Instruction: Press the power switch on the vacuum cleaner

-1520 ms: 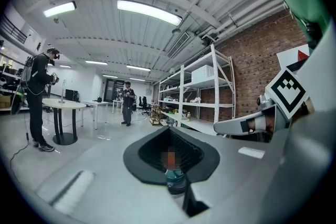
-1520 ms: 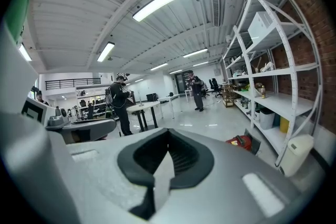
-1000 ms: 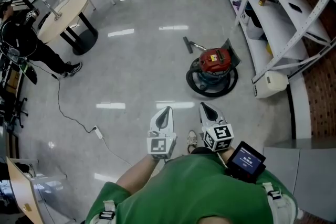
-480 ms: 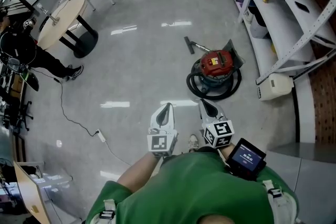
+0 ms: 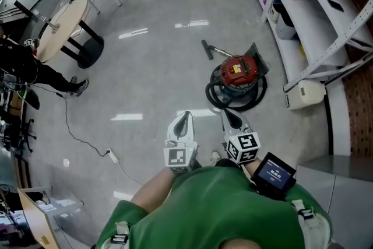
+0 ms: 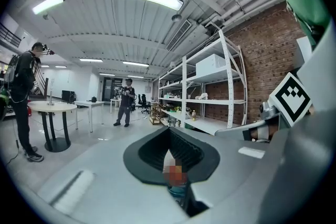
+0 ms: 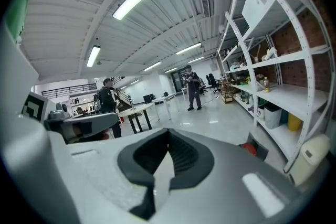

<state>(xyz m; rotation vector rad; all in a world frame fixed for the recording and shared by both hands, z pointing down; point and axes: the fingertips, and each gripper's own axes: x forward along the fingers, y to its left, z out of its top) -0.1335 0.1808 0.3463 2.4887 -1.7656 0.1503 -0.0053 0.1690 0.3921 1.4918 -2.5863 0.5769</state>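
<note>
Left claw [image 5: 185, 116] and right claw [image 5: 225, 118] are both sitting pressed together, pinching nothing, pointing forward side by side off the person's chest. Red vacuum cleaner [image 5: 238, 70] is standing on the floor [image 5: 145, 73] ahead of the right claw, well apart, black hose [image 5: 217, 97] looping round its base, near white shelves [image 5: 309, 20].

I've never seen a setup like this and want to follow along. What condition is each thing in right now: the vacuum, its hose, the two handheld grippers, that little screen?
vacuum cleaner: standing upright, neither gripper touching it; on or off cannot be told.
hose: coiled round the vacuum's base.
left gripper: jaws together, holding nothing.
right gripper: jaws together, holding nothing.
screen: lit.
</note>
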